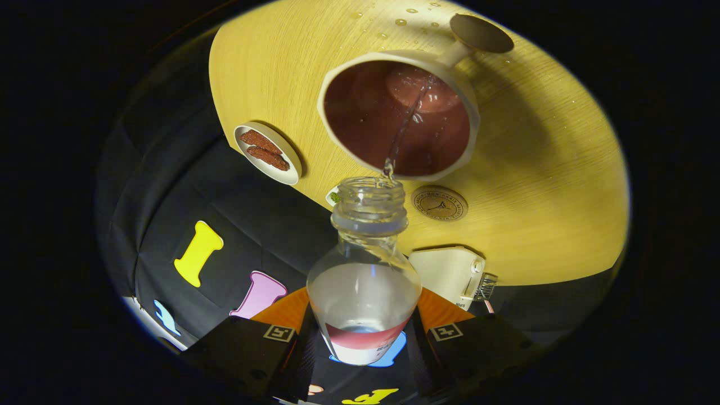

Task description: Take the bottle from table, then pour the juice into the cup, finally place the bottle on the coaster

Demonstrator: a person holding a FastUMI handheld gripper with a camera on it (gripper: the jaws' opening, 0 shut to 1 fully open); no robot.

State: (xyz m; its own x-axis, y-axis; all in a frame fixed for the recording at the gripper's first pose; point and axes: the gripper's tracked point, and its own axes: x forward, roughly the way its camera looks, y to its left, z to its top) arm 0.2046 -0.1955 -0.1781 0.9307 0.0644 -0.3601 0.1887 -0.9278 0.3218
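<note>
The hand-held gripper (364, 337) is clamping a clear plastic bottle (364, 292) between both fingers, tilting it as a thin stream is running into the cream, dark-lined cup (469, 121) at 12 o'clock. The round brown coaster (439, 203) is lying on the wooden bench (551, 185) at 1 o'clock of the bottle's mouth.

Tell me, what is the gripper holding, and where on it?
The gripper holds the clear bottle, both fingers pressing its lower body at the label.
</note>
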